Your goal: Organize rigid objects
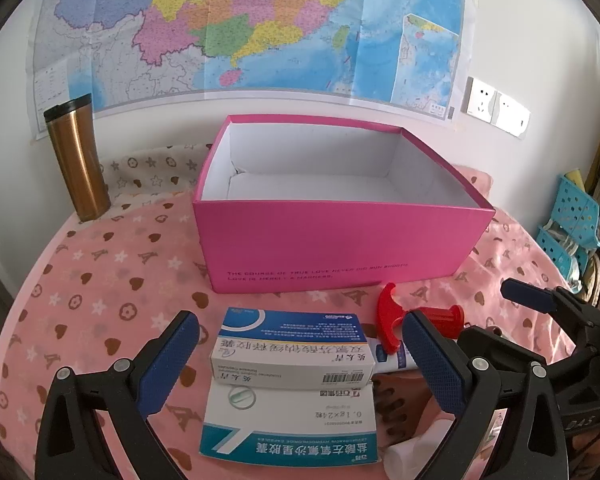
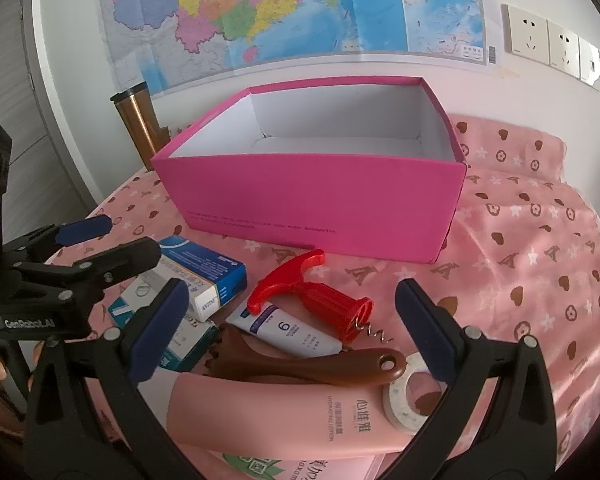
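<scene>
My left wrist view looks low across the tabletop, squarely at the pink box (image 1: 342, 216) near ahead. My right wrist view faces it from further right, angled. Both share the box, wall map (image 1: 228, 20) and medicine cartons (image 1: 292, 352).

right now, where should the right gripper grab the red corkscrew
Grip the ribbed red barrel of the corkscrew, coming from above with jaws across its width. It lies on its side, resting on the white tube; the T-handle is curved and the metal spiral is thin and sharp. The right gripper is open.

One pink box (image 1: 340, 244), three medicine boxes (image 1: 292, 354), two tubes (image 2: 296, 330), one corkscrew (image 2: 320, 296), one back scratcher (image 2: 300, 364), one tape roll (image 2: 404, 400), one tumbler (image 1: 78, 160).
</scene>
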The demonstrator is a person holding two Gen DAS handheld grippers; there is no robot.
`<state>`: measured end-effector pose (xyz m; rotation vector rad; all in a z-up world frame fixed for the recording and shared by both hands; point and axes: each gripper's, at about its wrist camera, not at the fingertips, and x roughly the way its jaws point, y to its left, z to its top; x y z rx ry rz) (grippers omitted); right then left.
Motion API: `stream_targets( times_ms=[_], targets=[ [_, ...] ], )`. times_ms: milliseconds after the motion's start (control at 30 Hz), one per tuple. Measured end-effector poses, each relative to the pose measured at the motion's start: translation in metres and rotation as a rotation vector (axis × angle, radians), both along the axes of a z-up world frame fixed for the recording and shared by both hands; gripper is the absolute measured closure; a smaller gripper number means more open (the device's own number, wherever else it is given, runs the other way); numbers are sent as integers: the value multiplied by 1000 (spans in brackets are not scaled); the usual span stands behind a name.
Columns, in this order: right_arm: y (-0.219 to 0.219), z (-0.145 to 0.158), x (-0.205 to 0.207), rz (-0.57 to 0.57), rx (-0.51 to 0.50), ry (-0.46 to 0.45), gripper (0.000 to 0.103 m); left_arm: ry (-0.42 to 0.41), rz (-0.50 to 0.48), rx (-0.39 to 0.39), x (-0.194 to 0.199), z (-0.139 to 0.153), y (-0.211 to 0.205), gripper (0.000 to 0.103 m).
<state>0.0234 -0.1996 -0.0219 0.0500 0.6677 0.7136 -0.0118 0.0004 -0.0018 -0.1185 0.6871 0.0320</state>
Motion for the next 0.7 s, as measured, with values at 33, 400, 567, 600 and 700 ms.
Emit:
stream_targets(
  times_ms=[33, 400, 567, 600, 700],
  targets=[
    [0, 0, 0, 1, 1, 0, 0, 0, 1, 0, 0, 0, 0, 0],
    [2, -1, -1, 10, 6, 8, 0, 1, 0, 0, 0, -1, 0, 0],
    [4, -3, 0, 19, 6, 14, 0, 5, 4, -1, -2, -4, 3, 0],
    [4, -3, 0, 22, 6, 18, 0, 5, 4, -3, -2, -5, 5, 0],
    [7, -4, 1, 38, 7, 30, 0, 13, 6, -14, 0, -7, 11, 0]
  ],
)
